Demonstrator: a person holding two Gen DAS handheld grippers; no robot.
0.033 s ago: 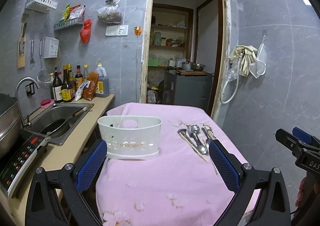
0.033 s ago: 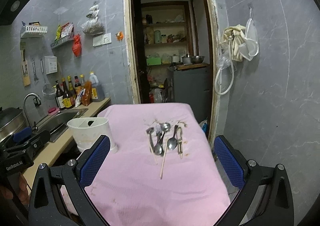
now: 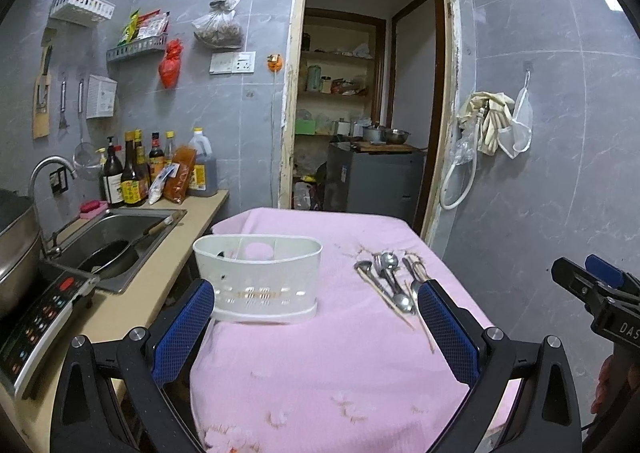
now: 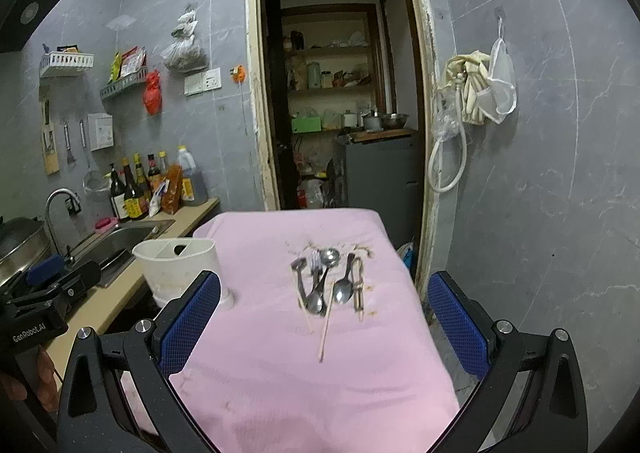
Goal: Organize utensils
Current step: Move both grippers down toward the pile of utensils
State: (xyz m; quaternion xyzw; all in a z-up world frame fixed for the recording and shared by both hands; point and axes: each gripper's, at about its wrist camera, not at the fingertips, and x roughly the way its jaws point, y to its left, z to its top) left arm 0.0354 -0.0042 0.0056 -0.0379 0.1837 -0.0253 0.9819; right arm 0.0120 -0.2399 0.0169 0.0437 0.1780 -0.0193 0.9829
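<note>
A white plastic utensil holder (image 3: 258, 279) stands on the left of a pink-covered table (image 3: 340, 373); its compartments look empty of utensils. Several metal spoons and chopsticks (image 3: 390, 285) lie loose in a pile on the cloth to its right. My left gripper (image 3: 315, 289) is open, held back over the table's near part with nothing between its fingers. In the right wrist view the utensil pile (image 4: 326, 285) lies ahead and the holder (image 4: 176, 269) sits at the table's left edge. My right gripper (image 4: 324, 279) is open and empty, short of the pile.
A counter on the left carries a sink (image 3: 120, 229) with a pan in it, an induction cooker (image 3: 40, 313) and sauce bottles (image 3: 132, 173). A doorway (image 3: 360, 113) opens behind the table. A grey tiled wall (image 3: 540, 173) runs close along the right side.
</note>
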